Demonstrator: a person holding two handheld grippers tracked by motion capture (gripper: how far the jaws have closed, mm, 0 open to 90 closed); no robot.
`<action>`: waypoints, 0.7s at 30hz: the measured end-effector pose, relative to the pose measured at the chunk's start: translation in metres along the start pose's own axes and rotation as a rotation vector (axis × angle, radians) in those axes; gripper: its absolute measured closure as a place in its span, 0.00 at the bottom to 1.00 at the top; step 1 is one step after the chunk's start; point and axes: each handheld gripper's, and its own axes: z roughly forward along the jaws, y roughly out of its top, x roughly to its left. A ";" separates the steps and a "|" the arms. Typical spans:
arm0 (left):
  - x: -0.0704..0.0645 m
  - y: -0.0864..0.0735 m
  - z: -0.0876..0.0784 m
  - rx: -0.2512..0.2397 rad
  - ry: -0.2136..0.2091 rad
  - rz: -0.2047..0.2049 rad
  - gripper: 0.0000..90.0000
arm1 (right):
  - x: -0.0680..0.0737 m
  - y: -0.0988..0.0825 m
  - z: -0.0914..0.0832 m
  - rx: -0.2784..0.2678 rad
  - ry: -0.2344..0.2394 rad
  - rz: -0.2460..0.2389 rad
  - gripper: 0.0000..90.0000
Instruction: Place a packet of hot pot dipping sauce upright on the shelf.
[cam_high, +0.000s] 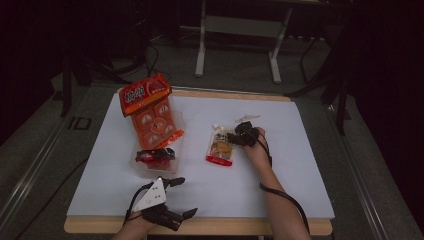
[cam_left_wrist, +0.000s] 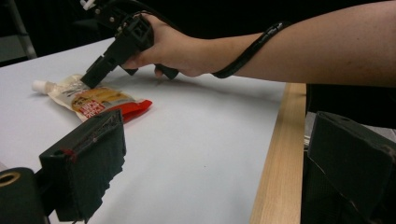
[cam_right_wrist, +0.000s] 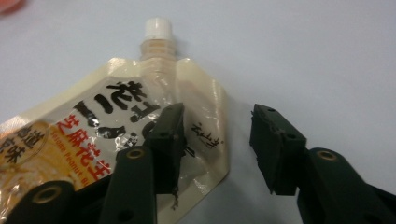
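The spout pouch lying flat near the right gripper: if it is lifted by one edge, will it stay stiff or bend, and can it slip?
The spout pouch is probably floppy: its film looks soft and wrinkled, so it may sag below the right gripper, whose open jaws straddle one edge. Its glossy surface suggests it could slip. Lying flat, it seems unlikely to roll, despite the round white cap.

The spouted pouch (cam_right_wrist: 116, 140) carries large black Chinese characters, among them 花, with orange characters 芝麻花生 below and small Latin print, seemingly "Sesame Peanut". The orange snack bag (cam_high: 145, 93) bears white Chinese characters too small to read.
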 end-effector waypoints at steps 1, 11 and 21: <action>0.000 0.000 0.000 -0.001 -0.003 -0.005 0.05 | 0.001 0.001 0.000 0.007 0.020 0.003 0.73; 0.000 0.001 0.000 -0.004 -0.009 0.001 0.05 | 0.001 0.007 -0.001 0.064 0.052 0.049 0.98; -0.001 0.003 0.000 -0.012 -0.013 -0.001 0.06 | 0.003 0.010 -0.017 0.046 0.077 0.052 1.00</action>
